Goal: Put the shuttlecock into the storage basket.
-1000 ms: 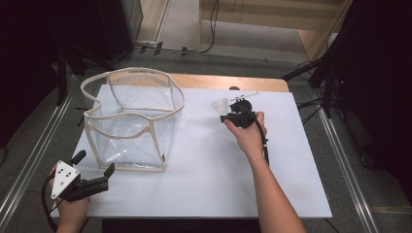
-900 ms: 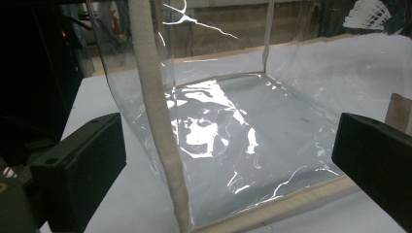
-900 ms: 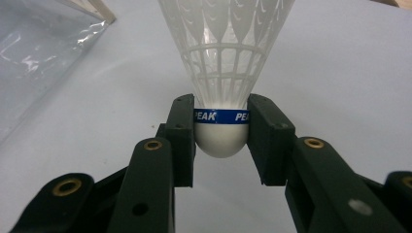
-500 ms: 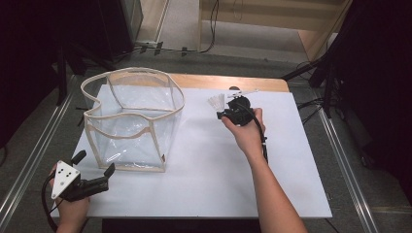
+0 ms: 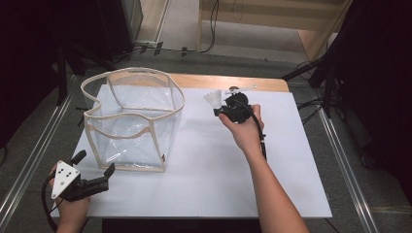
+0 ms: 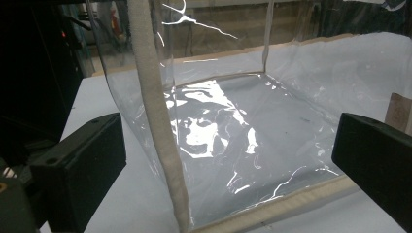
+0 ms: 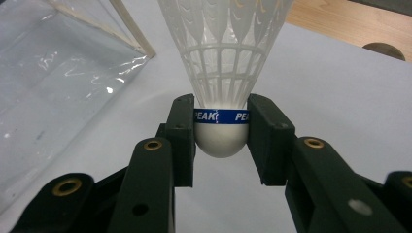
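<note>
A white plastic shuttlecock (image 7: 222,73) with a blue band is clamped by its rounded cork base between the pads of my right gripper (image 7: 221,138). In the high view that right gripper (image 5: 219,108) is lifted above the white table, right of a clear plastic bag (image 5: 132,121) with beige trim, and the shuttlecock (image 5: 212,99) points toward the bag. My left gripper (image 5: 92,167) rests at the table's front left corner, open and empty. Its own view looks at the clear bag (image 6: 233,126) between the two wide-apart jaws.
A white board (image 5: 209,160) covers the wooden table (image 5: 228,82), whose far edge shows. A small pale object (image 5: 240,89) lies at the board's far edge. Dark stands and cables crowd the floor to the right and behind.
My right gripper has risen and shifted left toward the bag with the shuttlecock. The left gripper has stayed put.
</note>
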`<action>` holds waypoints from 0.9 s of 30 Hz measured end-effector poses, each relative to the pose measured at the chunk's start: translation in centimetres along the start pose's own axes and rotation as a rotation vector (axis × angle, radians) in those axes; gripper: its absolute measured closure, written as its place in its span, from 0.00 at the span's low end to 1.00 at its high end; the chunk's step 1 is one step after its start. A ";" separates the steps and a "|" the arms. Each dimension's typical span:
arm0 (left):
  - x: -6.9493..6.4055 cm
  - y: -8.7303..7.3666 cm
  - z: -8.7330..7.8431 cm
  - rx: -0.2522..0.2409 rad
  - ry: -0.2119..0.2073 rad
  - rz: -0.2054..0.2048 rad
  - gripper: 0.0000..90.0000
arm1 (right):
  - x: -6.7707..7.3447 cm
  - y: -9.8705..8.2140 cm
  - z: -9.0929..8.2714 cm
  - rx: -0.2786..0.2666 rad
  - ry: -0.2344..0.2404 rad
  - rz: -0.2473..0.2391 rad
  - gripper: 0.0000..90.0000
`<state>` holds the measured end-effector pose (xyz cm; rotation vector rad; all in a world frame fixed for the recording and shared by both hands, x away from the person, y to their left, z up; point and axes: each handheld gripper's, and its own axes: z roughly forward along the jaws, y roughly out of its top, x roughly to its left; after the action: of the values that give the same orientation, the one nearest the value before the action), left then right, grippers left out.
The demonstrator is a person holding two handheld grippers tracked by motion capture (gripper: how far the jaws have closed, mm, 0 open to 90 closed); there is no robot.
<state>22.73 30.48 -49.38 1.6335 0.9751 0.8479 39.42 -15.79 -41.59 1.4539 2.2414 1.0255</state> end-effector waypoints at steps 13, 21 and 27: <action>0.0 0.0 0.0 -0.001 0.000 -0.001 0.00 | 0.5 0.2 -0.1 0.012 0.008 -0.007 0.70; 0.1 0.0 0.0 -0.003 -0.003 -0.005 0.00 | 1.7 0.4 -0.3 -0.015 0.032 -0.020 0.70; 0.1 0.0 0.0 -0.002 -0.002 -0.005 0.00 | 2.6 0.5 -0.5 -0.042 0.050 -0.031 0.70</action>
<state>22.74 30.55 -49.36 1.6295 0.9764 0.8434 38.31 -13.59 -40.52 1.3866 2.2554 1.1041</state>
